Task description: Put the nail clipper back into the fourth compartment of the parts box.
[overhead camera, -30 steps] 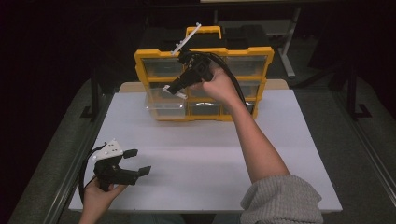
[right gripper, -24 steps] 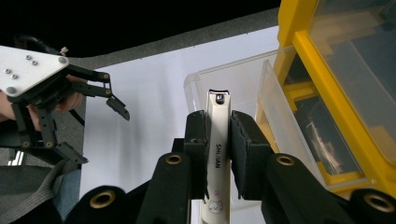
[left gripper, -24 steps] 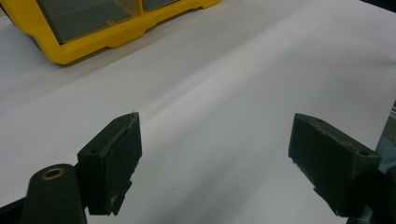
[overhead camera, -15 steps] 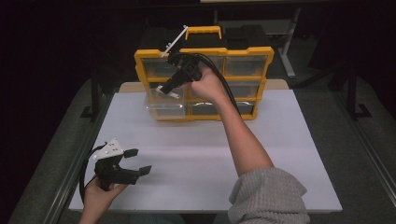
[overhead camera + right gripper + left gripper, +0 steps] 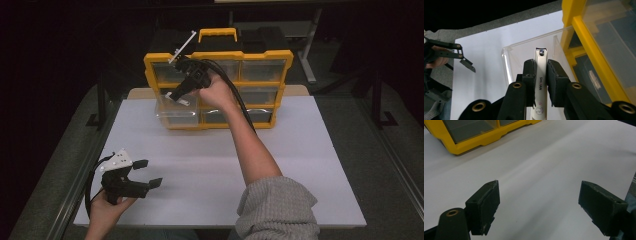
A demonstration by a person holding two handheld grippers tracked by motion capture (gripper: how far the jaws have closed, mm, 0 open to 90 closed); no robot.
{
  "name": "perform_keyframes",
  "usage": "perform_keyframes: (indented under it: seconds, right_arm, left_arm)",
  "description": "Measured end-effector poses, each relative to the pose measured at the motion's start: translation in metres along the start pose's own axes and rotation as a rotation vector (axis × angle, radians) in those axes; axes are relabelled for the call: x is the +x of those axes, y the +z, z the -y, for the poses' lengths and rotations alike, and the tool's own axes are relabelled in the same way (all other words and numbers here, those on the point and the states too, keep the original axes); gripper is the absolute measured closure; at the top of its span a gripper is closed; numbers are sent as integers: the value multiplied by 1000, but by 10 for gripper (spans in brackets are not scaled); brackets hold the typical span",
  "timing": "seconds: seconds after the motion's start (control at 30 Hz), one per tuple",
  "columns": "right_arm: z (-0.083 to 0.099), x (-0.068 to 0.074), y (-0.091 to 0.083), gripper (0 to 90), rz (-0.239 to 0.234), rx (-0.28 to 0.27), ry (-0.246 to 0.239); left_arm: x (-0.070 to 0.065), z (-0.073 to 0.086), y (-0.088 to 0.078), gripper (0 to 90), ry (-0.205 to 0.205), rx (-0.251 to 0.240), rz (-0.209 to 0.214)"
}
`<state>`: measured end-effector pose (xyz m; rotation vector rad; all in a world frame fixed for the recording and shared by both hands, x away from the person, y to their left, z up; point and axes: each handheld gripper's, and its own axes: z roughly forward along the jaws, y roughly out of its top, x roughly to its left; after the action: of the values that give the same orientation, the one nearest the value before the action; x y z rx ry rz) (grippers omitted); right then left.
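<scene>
Right gripper [image 5: 540, 72] fingers clamp nail clipper [image 5: 540, 80] above pulled-out clear drawer [image 5: 510, 61], apparently for stowing | left gripper [image 5: 539, 207] fingers wide open, empty, parked lower left on table [image 5: 300, 150].

nail clipper [image 5: 540, 82] | lower end cut off | drawer contents unclear

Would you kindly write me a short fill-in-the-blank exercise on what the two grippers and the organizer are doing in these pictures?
1. The right gripper is shut on a white nail ____.
2. It holds this above a clear drawer pulled out of the ____ organizer.
3. The left gripper rests low over the white table with its jaws ____.

Missing words: clipper; yellow; open
</scene>
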<state>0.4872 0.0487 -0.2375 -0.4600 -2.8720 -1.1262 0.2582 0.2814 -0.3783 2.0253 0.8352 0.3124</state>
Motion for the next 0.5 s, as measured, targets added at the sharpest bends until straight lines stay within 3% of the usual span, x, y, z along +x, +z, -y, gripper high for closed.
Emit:
perform_keyframes:
  seconds: [0.5]
  right_arm:
    - [0,-2,18,750,16,46,5]
  left_arm:
    - [0,1,-2,172,-10,-6,-5]
